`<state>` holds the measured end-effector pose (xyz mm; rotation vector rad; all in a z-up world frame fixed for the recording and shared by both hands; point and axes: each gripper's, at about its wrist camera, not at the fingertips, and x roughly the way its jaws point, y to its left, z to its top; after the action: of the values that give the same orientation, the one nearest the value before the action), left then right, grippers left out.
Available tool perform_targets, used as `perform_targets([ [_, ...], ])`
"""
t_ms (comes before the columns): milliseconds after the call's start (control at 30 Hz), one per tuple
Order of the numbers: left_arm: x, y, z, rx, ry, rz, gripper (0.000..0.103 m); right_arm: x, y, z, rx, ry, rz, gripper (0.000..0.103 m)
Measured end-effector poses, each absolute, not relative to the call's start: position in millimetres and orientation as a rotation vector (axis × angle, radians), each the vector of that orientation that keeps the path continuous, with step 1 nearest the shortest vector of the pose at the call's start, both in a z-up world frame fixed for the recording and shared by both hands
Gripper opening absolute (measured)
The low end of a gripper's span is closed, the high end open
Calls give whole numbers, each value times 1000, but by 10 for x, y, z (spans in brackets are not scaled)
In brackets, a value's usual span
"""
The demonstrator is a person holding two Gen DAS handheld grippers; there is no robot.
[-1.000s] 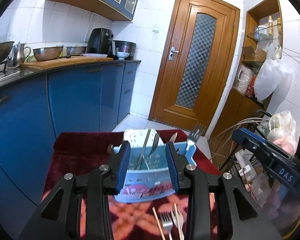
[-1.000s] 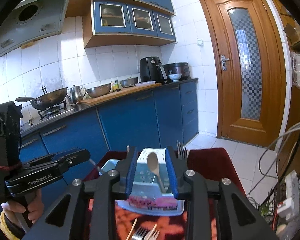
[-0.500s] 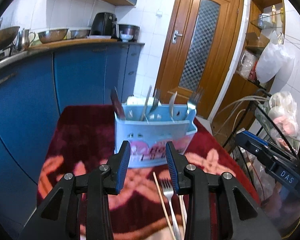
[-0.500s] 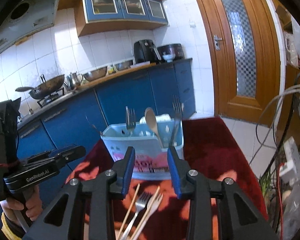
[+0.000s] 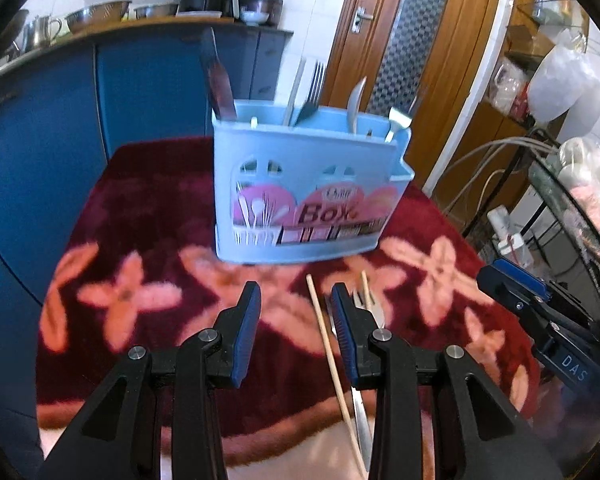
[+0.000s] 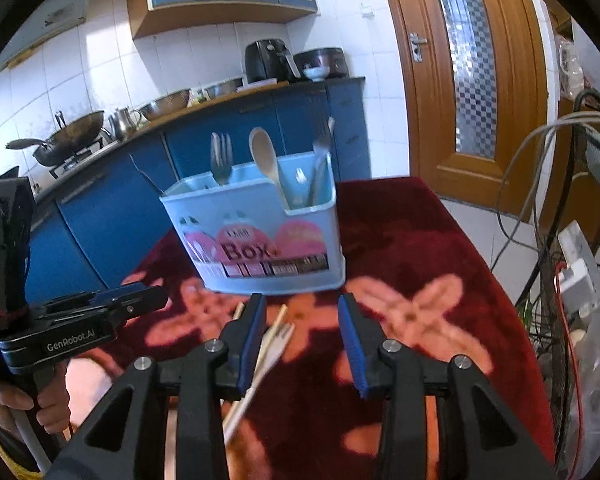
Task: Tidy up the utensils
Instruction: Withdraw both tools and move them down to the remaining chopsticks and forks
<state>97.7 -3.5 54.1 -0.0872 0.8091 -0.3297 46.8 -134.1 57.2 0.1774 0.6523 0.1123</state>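
A light blue utensil box (image 5: 312, 188) (image 6: 260, 232) stands upright on the red flowered tablecloth (image 5: 140, 240) (image 6: 400, 240), holding forks (image 5: 312, 88), a knife and a wooden spoon (image 6: 264, 152). On the cloth in front of it lie a chopstick (image 5: 332, 352) and a fork (image 5: 366, 308), which also appear in the right wrist view as a fork (image 6: 278, 344) with chopsticks beside it. My left gripper (image 5: 296, 296) (image 6: 80, 320) hovers open just left of them, gripping nothing. My right gripper (image 6: 302, 304) (image 5: 540, 320) is just right of them, its jaws opening with nothing between them.
Blue cabinets (image 6: 112, 216) run behind the table under a counter with a wok (image 6: 68, 136), bowls and an air fryer (image 6: 268, 60). A wooden door (image 6: 472, 80) is at the back. A wire rack with cables (image 6: 560, 200) crowds the table's right side.
Both grippers have sunk and tipped down toward the cloth, so the box now sits above the fingertips instead of between them. The right jaws have widened a little.
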Motion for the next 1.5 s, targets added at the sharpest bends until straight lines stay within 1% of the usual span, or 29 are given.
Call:
perform_targets([
  [433,1137,-226,104,-80,949,-327,37,507,-1530,201,246,728,85,44],
  [833,1156,-496,-75,30,994,-332,37,509,-1655,54,297,748,86,44],
  [1033,1166,-580,-123,93,980,-309,37,505,-1712,13,321,748,90,45],
  [1167,1179,-549,-172,102,996,-288,41,503,-1746,-14,336,748,92,45],
  [1367,1188,-614,-188,132,1012,-263,42,504,-1785,-59,355,749,97,45],
  [1433,1184,-629,-187,132,1012,-264,39,502,-1791,-62,358,747,100,45],
  [1500,1157,-657,-185,140,1004,-270,32,494,-1796,-64,361,745,102,45],
])
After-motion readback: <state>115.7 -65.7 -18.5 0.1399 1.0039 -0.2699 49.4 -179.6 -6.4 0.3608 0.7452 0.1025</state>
